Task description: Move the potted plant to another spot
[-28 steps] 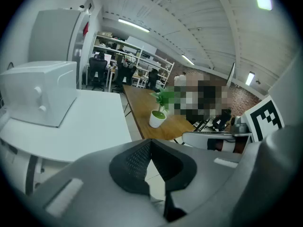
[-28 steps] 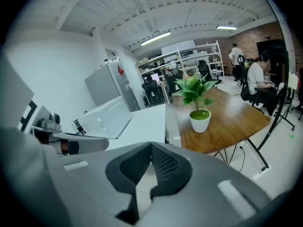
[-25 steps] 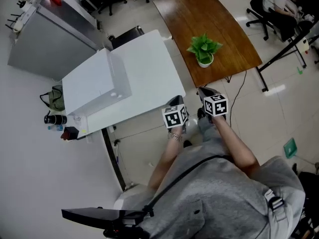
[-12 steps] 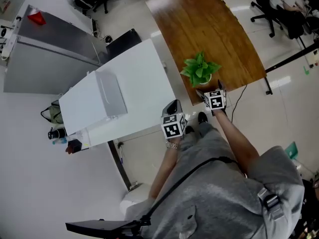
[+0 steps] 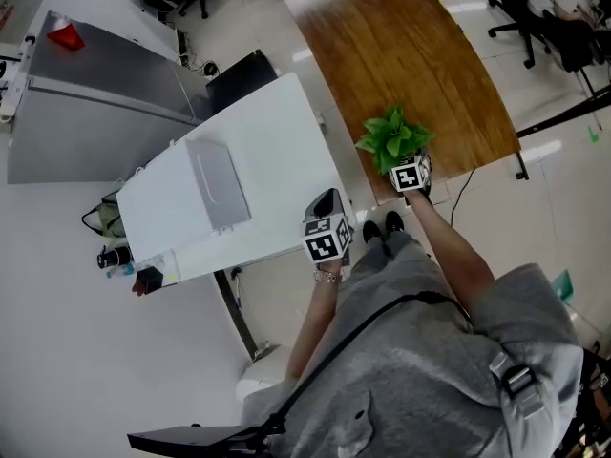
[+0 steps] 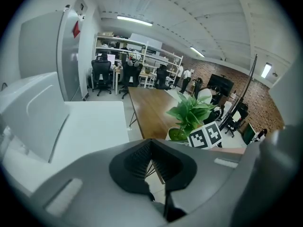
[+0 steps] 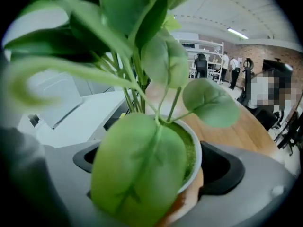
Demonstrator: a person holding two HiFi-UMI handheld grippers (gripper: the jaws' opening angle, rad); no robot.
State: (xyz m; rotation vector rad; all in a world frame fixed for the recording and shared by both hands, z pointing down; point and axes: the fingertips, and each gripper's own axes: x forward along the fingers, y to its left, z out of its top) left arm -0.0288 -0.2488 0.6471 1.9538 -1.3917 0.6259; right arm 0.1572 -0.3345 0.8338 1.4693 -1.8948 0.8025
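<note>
The potted plant (image 5: 393, 139), green leaves in a small white pot (image 7: 193, 151), stands at the near edge of the brown wooden table (image 5: 410, 55). My right gripper (image 5: 408, 163) is at the pot. Its jaws stand wide on either side, with the pot between them and a gap showing at each pad, and leaves fill the right gripper view. My left gripper (image 5: 326, 200) hangs over the corner of the white table (image 5: 277, 141), left of the plant (image 6: 190, 113), shut and holding nothing. From there I see the right gripper's marker cube (image 6: 206, 136) beside the pot.
A grey cabinet (image 5: 86, 93) stands behind the white table, which carries a flat grey-white box (image 5: 220, 184). Office chairs (image 5: 554, 27) and a person sit past the wooden table's far right. A cable runs on the floor by the table's leg (image 5: 456, 194).
My right gripper has gone forward and down from the floor gap to the pot, so it now stands around it. The left gripper has shifted a little along the white table's corner.
</note>
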